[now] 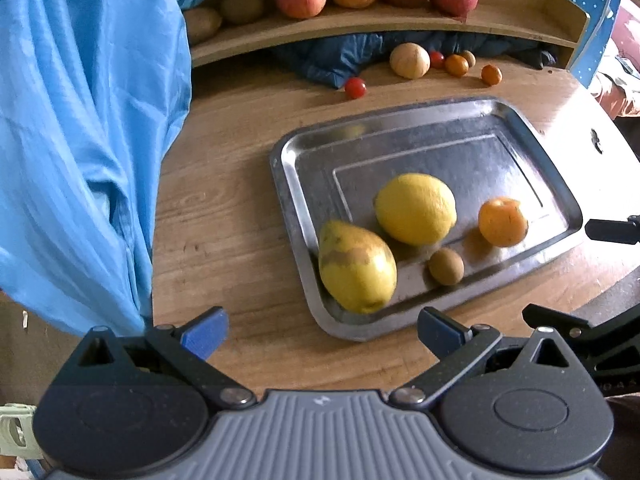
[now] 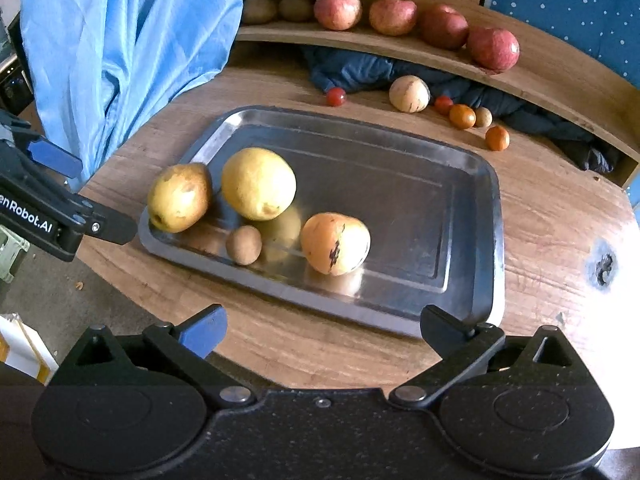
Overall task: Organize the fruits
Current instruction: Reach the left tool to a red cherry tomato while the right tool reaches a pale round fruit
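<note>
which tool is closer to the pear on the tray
Left. The left tool hangs open just off the tray corner by the pear; the right tool is open past the tray's opposite end.

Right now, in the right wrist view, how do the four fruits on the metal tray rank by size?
Largest to smallest as they look:
1. Lemon
2. Pear and orange: too alike to rank, and the pear lies end-on to this camera, so its length is hidden.
3. Kiwi, clearly the smallest.
</note>
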A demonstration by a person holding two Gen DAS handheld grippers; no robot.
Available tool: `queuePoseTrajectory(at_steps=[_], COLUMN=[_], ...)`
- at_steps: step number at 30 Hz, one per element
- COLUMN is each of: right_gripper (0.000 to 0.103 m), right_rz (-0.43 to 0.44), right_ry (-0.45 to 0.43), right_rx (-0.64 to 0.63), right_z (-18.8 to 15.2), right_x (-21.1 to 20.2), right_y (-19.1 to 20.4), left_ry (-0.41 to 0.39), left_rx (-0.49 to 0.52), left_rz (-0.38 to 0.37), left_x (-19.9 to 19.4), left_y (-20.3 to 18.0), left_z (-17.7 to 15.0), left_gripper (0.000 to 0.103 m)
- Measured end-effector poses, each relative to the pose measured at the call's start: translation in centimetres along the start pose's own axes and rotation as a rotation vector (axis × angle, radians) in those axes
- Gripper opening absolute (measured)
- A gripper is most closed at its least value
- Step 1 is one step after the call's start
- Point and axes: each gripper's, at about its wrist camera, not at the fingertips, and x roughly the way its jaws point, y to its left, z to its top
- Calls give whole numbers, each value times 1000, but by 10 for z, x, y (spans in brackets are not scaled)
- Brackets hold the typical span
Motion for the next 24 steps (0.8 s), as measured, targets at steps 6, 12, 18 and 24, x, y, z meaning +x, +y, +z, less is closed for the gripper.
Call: queuePoseTrajectory(at_steps=[6,12,18,24], right_gripper=[102,102,102,102], right_rz=[-8,-20,-34,-60], right_ry=[-26,-56,-64,-83], right_rx=[18,46,65,91], right_z=[14,32,50,65], right_x=[0,5,16,25], right_y=[-9,-22,-31,-39], left_ry=[-22,-63,-83,-107], left_rx=[19,42,58,49], left_rz=[2,-1,-5,-15], left_x=[6,10,19,31], left_y=[0,0,2,6], left_z=[20,50,78,101], left_gripper=[103,103,103,103])
